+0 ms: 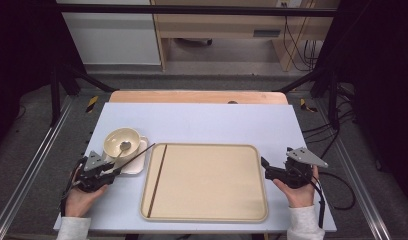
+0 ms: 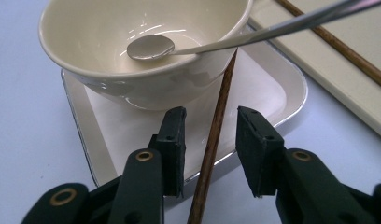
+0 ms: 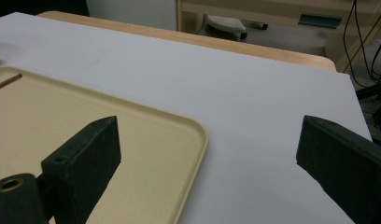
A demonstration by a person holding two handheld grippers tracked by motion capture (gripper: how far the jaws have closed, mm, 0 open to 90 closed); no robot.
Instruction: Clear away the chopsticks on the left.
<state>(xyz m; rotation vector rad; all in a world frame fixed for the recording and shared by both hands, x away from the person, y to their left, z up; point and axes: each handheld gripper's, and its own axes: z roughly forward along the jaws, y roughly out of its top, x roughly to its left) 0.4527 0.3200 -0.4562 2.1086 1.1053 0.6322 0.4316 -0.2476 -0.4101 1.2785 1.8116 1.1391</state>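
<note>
Chopstick (image 2: 216, 130) between left gripper (image 2: 212, 140) jaws, untouched, gripper partly open, plate (image 2: 282, 93) beneath

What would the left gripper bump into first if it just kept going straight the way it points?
Probably the bowl on the small white tray. The left gripper points at it, open, a brown chopstick lying loose between its jaws.

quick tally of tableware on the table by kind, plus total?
Bowls: 1, cream bowl on the small plate
Plates: 1, small square plate
Spoons: 1, metal spoon resting in the bowl
Chopsticks: 2, one between the open left gripper fingers, one lying on the tray
Trays: 1, beige tray
Total: 6
</note>
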